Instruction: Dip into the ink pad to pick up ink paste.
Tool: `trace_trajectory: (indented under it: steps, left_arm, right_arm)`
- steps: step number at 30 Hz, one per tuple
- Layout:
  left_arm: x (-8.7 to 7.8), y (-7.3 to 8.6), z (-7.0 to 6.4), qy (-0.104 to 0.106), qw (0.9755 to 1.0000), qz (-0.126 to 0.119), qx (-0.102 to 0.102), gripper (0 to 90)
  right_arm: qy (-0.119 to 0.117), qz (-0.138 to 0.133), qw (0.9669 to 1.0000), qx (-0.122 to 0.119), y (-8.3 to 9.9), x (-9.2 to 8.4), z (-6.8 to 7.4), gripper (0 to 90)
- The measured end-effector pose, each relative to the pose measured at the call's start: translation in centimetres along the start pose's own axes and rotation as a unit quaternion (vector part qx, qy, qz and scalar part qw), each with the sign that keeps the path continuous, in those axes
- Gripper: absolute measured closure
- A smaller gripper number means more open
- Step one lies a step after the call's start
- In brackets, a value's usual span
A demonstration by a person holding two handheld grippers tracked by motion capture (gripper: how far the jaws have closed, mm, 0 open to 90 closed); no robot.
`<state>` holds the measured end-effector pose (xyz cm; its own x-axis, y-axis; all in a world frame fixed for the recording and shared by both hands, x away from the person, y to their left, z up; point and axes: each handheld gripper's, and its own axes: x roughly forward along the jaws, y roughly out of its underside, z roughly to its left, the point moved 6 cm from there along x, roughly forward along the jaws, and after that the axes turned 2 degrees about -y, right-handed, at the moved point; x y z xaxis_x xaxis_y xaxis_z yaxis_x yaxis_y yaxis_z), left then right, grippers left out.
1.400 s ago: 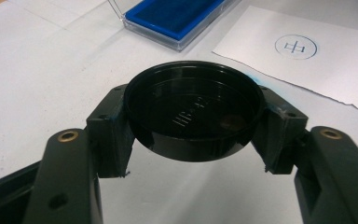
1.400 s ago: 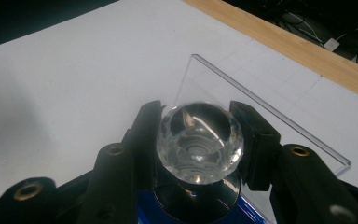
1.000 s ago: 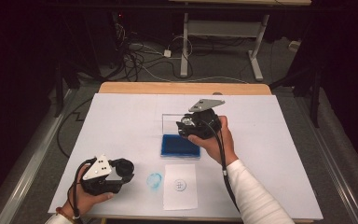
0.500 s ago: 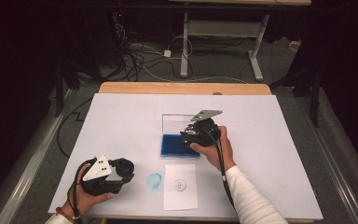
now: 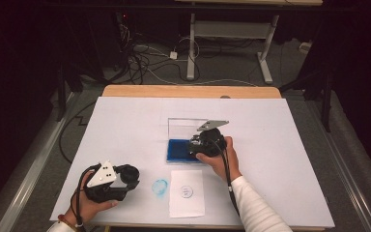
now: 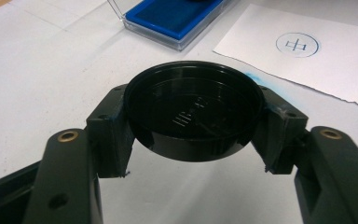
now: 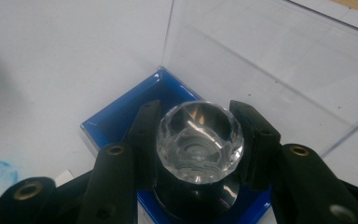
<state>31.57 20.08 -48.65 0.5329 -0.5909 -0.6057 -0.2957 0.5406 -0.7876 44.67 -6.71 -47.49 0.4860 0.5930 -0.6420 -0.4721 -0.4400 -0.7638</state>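
My right gripper (image 5: pixel 199 145) is shut on a stamp with a faceted clear knob (image 7: pixel 199 140) and a black base. It holds the stamp upright on the blue ink pad (image 5: pixel 176 150) of an open case, whose clear lid (image 5: pixel 186 126) stands up behind it. In the right gripper view the jaws clamp the knob from both sides over the blue pad (image 7: pixel 121 126). At the table's front left, my left gripper (image 5: pixel 130 176) is shut on a round black cap (image 6: pixel 193 114) and holds it just above the white table. The ink pad (image 6: pixel 177 16) lies beyond the cap.
A white paper slip (image 5: pixel 187 193) with a blue round stamp mark (image 6: pixel 297 45) lies near the front edge. Beside it on the white table cover (image 5: pixel 125 125) is a blue ink smear (image 5: pixel 160 187). Cables and a desk frame (image 5: pixel 193 43) are on the floor behind.
My right gripper has come down with the stamp from above the case onto the blue ink pad. The left gripper and its cap have stayed in place.
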Motion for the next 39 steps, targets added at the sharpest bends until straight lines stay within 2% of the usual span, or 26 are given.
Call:
trace_trajectory:
  steps: [10, 13, 17, 21, 22, 25, 29, 33, 39]
  left_arm:
    - [0.14, 0.05, -0.27, 0.002, 1.0000, 0.006, 0.004, 36.6]
    - [-0.06, -0.14, -0.42, -0.002, 1.0000, -0.004, 0.009, 36.6]
    - [-0.02, -0.21, -0.49, -0.001, 0.9999, -0.004, 0.010, 36.6]
    - [-0.03, -0.24, -0.45, -0.001, 1.0000, -0.006, 0.008, 36.6]
    - [-0.04, -0.25, -0.47, -0.001, 1.0000, -0.006, 0.008, 36.6]
    - [-0.07, -0.22, -0.54, 0.000, 0.9999, -0.005, 0.011, 36.6]
    - [-0.30, -0.34, -0.70, 0.000, 0.9999, -0.010, 0.012, 36.6]
    - [-0.35, -0.36, -0.67, -0.001, 0.9999, -0.012, 0.012, 36.6]
    - [-0.30, -0.32, -0.69, 0.004, 0.9999, -0.010, 0.011, 36.6]
  right_arm:
    - [-0.001, -0.007, 1.0000, -0.005, 0.38, 0.06, 0.11, 56.9]
    - [0.001, -0.006, 1.0000, -0.006, 0.41, 0.05, 0.17, 56.9]
    - [0.002, -0.005, 1.0000, -0.008, 0.45, 0.03, 0.26, 56.9]
    - [-0.001, -0.009, 1.0000, 0.004, 0.49, 0.04, 0.20, 56.9]
    - [-0.001, -0.011, 0.9999, -0.001, 0.48, 0.08, 0.21, 56.9]
    - [-0.008, -0.013, 0.9999, 0.004, 0.54, 0.07, 0.02, 56.9]
    - [-0.001, -0.017, 0.9998, 0.002, 0.68, 0.02, 0.22, 57.0]
    - [-0.004, -0.021, 0.9998, 0.002, 0.76, 0.03, 0.17, 56.9]
    - [-0.008, -0.017, 0.9998, 0.004, 0.82, 0.01, 0.21, 56.9]
